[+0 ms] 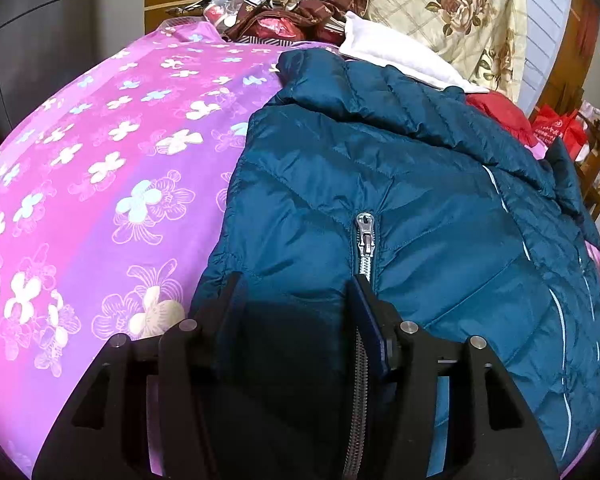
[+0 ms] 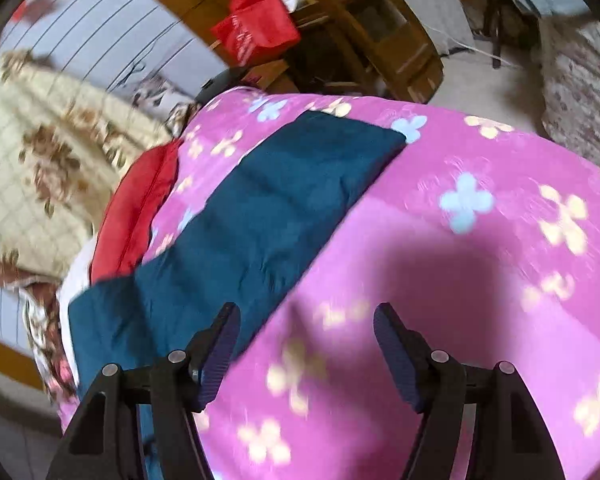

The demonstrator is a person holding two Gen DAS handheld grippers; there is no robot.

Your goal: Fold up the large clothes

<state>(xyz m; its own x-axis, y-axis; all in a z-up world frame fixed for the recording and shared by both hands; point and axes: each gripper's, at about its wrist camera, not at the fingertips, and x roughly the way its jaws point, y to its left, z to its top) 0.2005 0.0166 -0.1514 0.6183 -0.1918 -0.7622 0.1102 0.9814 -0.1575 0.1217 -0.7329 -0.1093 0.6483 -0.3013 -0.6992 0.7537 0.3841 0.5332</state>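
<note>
A teal quilted puffer jacket (image 1: 400, 184) with a silver zipper (image 1: 365, 236) lies on a pink flowered bedsheet (image 1: 100, 184). My left gripper (image 1: 296, 280) is open right over the jacket's near edge, one finger each side of a fold beside the zipper. In the right wrist view a teal sleeve (image 2: 260, 216) stretches away across the sheet (image 2: 460, 240). My right gripper (image 2: 306, 316) is open and empty above the sheet, its left finger (image 2: 220, 340) at the sleeve's near edge. The right view is motion-blurred.
A red garment (image 2: 136, 216) and a white cloth (image 1: 396, 56) lie beyond the jacket. A cream rose-print quilt (image 1: 452, 12) and crumpled fabrics (image 1: 296, 4) are piled at the bed's far side. A red bag (image 2: 256, 24) and wooden furniture (image 2: 384, 32) stand past the bed.
</note>
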